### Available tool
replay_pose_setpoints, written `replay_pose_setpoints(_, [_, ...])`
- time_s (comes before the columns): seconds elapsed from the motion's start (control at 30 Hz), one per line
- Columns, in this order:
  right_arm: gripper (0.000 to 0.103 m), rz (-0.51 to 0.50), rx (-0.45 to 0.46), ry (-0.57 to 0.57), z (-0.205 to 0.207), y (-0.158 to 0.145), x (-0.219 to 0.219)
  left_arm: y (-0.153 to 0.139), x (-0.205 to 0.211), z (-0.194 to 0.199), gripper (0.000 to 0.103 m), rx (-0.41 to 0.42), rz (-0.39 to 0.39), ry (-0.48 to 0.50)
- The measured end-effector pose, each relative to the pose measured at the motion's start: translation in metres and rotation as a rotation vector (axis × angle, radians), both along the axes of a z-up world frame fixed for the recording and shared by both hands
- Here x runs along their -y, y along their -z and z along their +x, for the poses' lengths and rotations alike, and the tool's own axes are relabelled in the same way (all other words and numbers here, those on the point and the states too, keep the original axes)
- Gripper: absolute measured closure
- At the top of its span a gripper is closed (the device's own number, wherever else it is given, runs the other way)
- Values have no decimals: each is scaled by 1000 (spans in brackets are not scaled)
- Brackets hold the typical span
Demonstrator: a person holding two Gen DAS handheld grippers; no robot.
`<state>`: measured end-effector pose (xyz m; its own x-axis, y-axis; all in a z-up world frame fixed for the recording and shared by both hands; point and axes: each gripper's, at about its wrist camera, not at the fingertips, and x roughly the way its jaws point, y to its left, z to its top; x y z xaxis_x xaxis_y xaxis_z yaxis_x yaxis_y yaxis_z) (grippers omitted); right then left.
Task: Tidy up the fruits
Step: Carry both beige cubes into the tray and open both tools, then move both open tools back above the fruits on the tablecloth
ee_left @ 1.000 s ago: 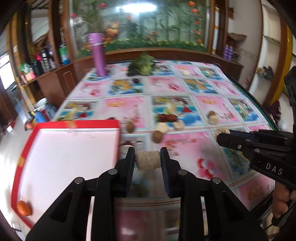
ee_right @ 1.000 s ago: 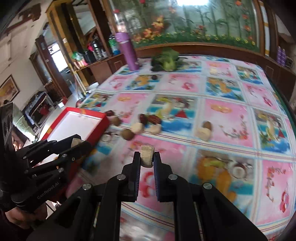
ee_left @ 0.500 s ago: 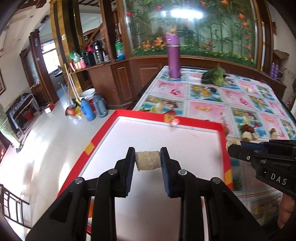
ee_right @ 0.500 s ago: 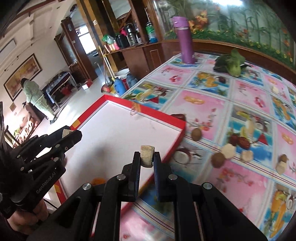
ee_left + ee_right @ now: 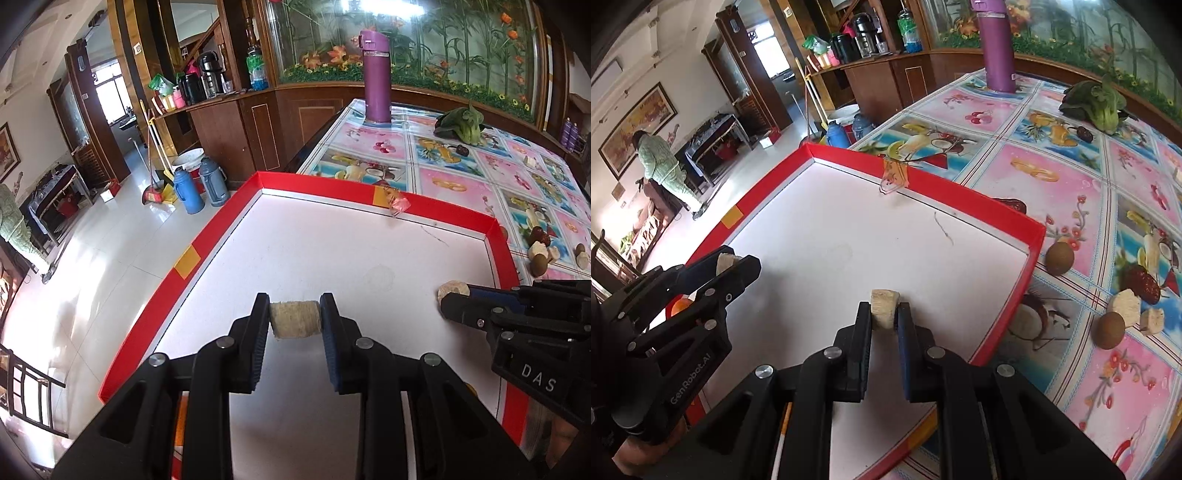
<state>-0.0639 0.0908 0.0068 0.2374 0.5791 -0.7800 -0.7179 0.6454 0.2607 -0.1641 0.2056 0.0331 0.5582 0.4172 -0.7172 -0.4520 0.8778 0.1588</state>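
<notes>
Both grippers [image 5: 294, 320] [image 5: 884, 314] level over red tray [image 5: 218, 229], chunk-laden.

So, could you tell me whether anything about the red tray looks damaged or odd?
Yes: on the red tray's far rim, a piece of clear tape has peeled loose and curls up. A thin dark scratch-like mark also crosses the white floor nearby.

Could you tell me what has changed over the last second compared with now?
Both hand-held grippers swung left from over the tablecloth to above the red-rimmed tray. The left stays shut on its beige chunk, the right on its beige piece; nothing released.
</notes>
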Motion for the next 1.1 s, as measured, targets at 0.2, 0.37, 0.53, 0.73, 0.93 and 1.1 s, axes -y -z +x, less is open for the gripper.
replay_pose_setpoints(0.2, [91, -6, 10, -5, -1, -2, -2, 5, -3, 0, 73, -17, 4, -20])
replay_pose_setpoints(0.37, [90, -4, 12, 3, -3, -3, -3, 7, -2, 0, 59, -38, 29, -36])
replay_pose_setpoints(0.53, [77, 37, -19, 22, -4, -8, 10, -1, 4, -5, 26, -19, 65, -49])
replay_pose_setpoints(0.73, [74, 102, 4, 66, -2, -29, 41, -6, 13, -7, 25, -15, 71, -46])
replay_pose_setpoints(0.93, [74, 148, 11, 150, 10, -41, 85, -17, 28, -6, 25, -1, 94, -28])
replay_pose_setpoints(1.1, [74, 152, 31, 223, 19, -44, 129, -31, 43, -2, 25, 21, 93, 11])
